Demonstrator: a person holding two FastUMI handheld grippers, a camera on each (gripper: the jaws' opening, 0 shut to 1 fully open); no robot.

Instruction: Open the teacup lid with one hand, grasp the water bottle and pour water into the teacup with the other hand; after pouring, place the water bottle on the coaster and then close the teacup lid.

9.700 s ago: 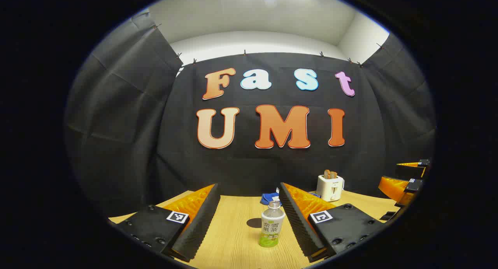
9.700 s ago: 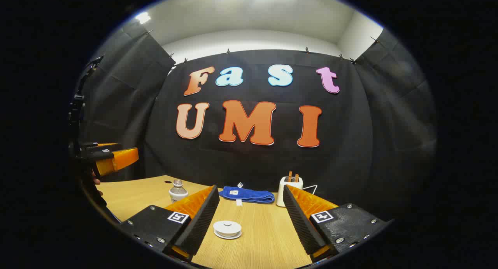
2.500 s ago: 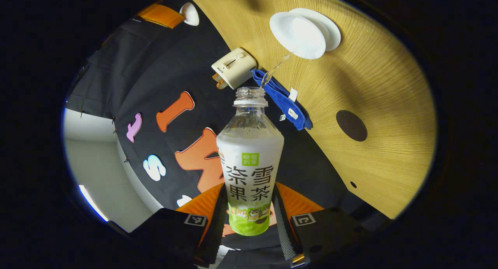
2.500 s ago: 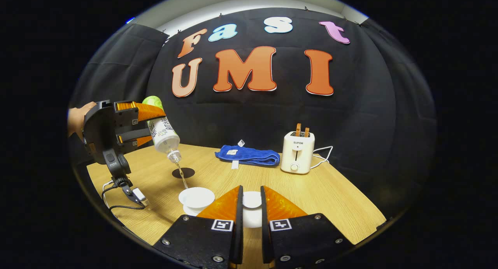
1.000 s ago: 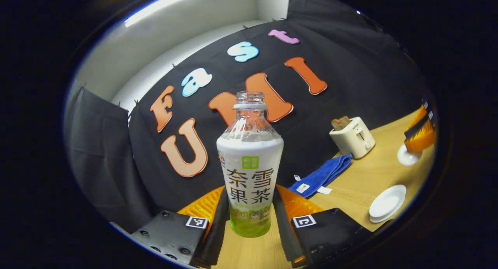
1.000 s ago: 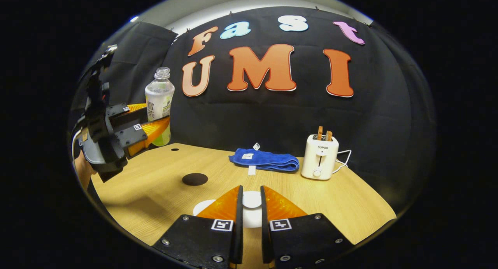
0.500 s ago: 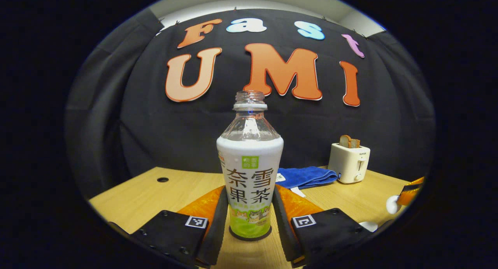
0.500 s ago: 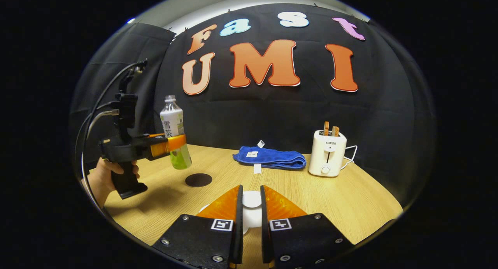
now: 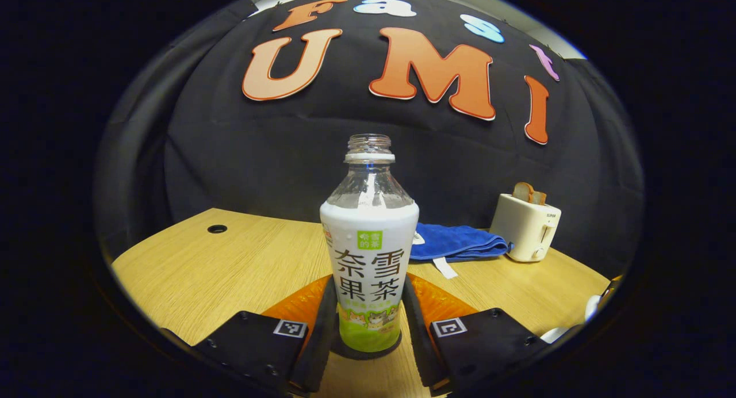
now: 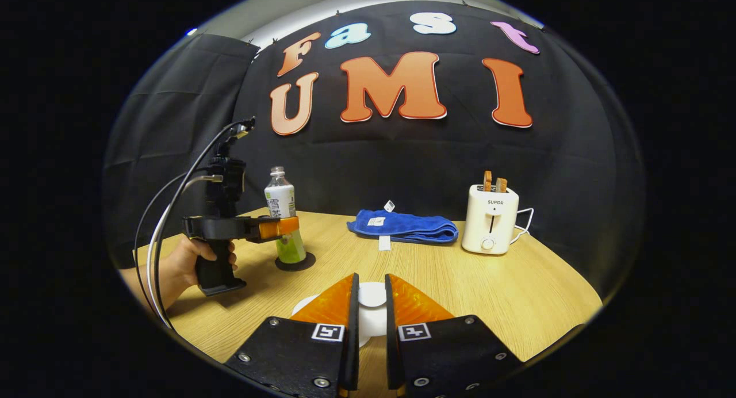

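Observation:
The uncapped water bottle stands upright between the fingers of my left gripper, which is shut on its lower body. Its base rests on the dark round coaster. In the right gripper view the same bottle stands on the coaster, with the left gripper around it and a hand on the handle. My right gripper is shut on the knob of the white teacup lid. The white teacup peeks out left of its fingers, mostly hidden.
A folded blue towel and a white toaster holding toast stand at the back of the wooden table. A small hole sits in the table's far left. Cables trail from the left gripper.
The left gripper has lowered the upright bottle onto the coaster. The right gripper has kept its hold on the lid, nearly still.

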